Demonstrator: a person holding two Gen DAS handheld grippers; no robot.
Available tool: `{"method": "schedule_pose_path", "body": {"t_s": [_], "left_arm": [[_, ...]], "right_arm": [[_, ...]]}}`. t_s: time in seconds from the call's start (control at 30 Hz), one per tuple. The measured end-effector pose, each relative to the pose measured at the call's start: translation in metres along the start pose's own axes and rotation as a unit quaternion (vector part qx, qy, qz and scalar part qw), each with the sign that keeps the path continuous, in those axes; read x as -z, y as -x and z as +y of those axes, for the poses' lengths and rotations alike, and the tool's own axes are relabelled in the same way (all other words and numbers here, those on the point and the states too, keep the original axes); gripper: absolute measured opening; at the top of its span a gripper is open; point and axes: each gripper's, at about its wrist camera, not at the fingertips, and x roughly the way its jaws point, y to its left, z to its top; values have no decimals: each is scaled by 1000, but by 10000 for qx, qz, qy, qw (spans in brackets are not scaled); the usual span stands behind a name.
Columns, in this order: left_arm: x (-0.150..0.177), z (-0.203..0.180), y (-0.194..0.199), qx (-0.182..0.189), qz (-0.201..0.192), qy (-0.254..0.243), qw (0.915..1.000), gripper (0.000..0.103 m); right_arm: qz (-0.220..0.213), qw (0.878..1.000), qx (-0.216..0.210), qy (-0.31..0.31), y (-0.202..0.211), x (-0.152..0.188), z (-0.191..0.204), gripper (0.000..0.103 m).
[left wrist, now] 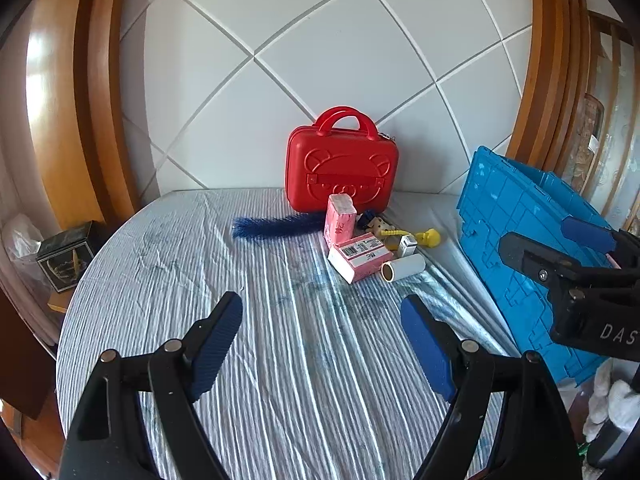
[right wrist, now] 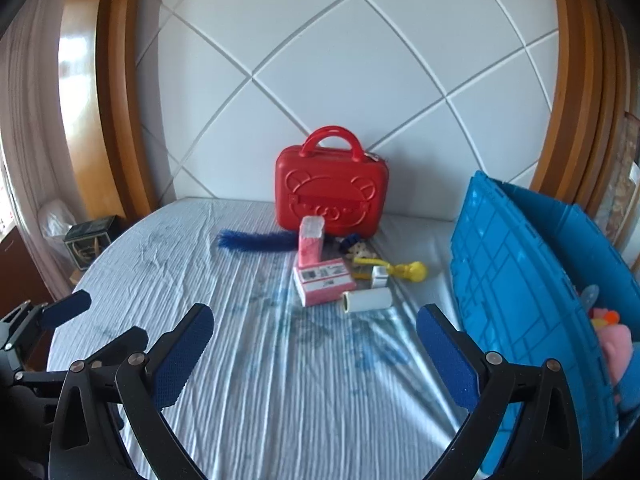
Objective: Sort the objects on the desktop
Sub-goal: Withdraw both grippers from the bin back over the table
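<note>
My left gripper (left wrist: 322, 316) and right gripper (right wrist: 316, 328) both stand wide open and empty above the striped grey bedsheet (left wrist: 248, 360), well short of the pile: two pink cardboard boxes (left wrist: 358, 258), a white paper roll (left wrist: 403, 267) and a yellow plastic toy (left wrist: 429, 237) before the red hard-shell case (left wrist: 341, 168). Risk: the objects touch, so closing on one may topple the upright box or roll the roll. Only the right wrist view shows soft toys already inside the blue plastic crate (right wrist: 520, 264).

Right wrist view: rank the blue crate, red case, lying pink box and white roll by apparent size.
1. blue crate, nearest, so its lead is exaggerated
2. red case
3. lying pink box
4. white roll, clearly smaller than the box
</note>
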Motion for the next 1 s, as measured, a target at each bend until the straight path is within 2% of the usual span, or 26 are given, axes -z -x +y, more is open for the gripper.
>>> {"method": "schedule_pose_path", "body": {"t_s": [0.1,0.27,0.4,0.5,0.77,0.87,1.0], "left_arm": [[-7,18,-8,207,10,-139,9997,81],[-20,47,-25,470,86,-92,9988,81],[-24,52,-37,710,189,-132,9972,81],[-26,50,-45,787,236,-200,9964,81],[-41,27,-82,693,458,-356,9959,81],[-48,10,-106,527,553,-426,9962,81],[-56,-16,-153,250,866,-468,9948,81]], "right_arm": [[17,9996,267,-85,-3,-8,13,103],[105,9980,594,-188,-9,-24,36,103],[239,9965,787,-116,-16,-29,52,103],[318,9950,923,-198,-20,-30,49,103],[335,9925,1013,-597,-33,-26,8,103],[333,9924,919,-748,-48,-25,-18,103],[435,9928,696,-873,-85,-26,-59,103]]}}
